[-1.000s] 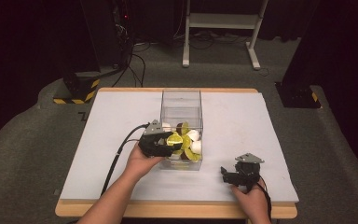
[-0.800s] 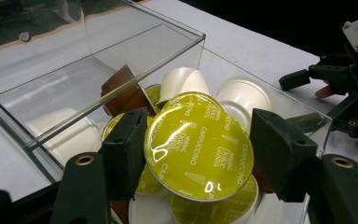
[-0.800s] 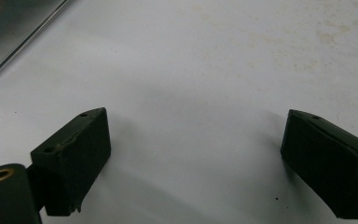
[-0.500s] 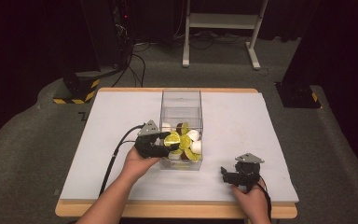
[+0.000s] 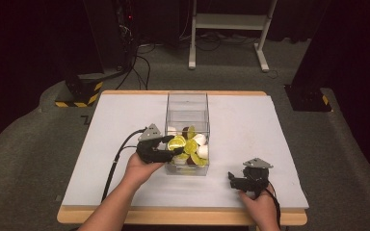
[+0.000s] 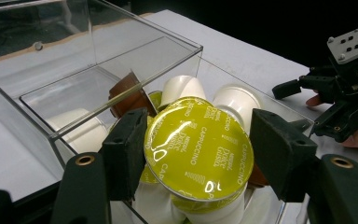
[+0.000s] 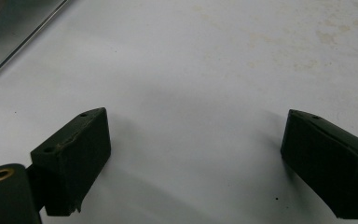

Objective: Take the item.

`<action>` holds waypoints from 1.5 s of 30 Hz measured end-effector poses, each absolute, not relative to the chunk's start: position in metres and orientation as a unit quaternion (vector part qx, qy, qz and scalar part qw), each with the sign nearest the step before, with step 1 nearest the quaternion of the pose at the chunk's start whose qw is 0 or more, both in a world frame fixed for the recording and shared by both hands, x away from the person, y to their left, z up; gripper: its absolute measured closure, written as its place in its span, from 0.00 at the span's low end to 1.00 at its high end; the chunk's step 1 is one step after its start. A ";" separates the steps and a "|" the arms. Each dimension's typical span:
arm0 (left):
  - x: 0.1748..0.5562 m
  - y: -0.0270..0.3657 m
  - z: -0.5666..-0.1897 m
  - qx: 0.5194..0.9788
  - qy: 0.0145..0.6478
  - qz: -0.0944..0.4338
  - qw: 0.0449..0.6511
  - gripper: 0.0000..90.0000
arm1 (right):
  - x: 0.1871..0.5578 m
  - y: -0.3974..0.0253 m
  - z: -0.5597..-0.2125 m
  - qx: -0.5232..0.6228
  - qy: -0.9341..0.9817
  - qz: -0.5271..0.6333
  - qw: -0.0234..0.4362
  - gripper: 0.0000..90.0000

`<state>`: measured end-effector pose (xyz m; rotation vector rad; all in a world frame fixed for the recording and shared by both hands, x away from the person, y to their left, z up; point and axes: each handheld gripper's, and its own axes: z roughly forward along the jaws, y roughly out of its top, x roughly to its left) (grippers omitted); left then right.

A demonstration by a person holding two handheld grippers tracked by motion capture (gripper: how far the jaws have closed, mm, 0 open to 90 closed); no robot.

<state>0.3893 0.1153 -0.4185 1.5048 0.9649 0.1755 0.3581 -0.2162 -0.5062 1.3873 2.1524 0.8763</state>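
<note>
Left gripper: held over the near end of the clear plastic box; jaws set either side of a coffee capsule, the left jaw's pad touching its rim, a narrow gap seen at the right jaw's pad. Whether the capsule is clamped cannot be told.
Capsule between the jaws: a white capsule with a yellow-green foil lid, printed "Cappuccino", lid tilted toward the camera; seen lying on top of the heap in the box.
Beyond the jaws: a brown capsule leaning behind the box's clear wall; two white capsules just past the held one, touching it or nearly so.
Below the jaws: more yellow-green lids and white capsule bodies, packed close.
Box: open-topped, stood on the white bench; capsules gathered at its near end.
Right gripper: held low over bare bench, well apart from the box; jaws spread wide, nothing between them. A box edge is noted far off to the upper left of the jaws.
</note>
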 end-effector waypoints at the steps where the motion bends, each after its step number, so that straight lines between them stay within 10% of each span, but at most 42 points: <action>1: 0.388 0.116 -0.417 0.652 0.421 0.077 0.625 0.43 | 0.358 -0.216 -0.506 0.500 0.777 0.316 0.216 0.09; 45: 0.375 0.175 -0.409 0.628 0.447 0.106 0.628 0.43 | 0.358 -0.216 -0.506 0.500 0.777 0.316 0.216 0.09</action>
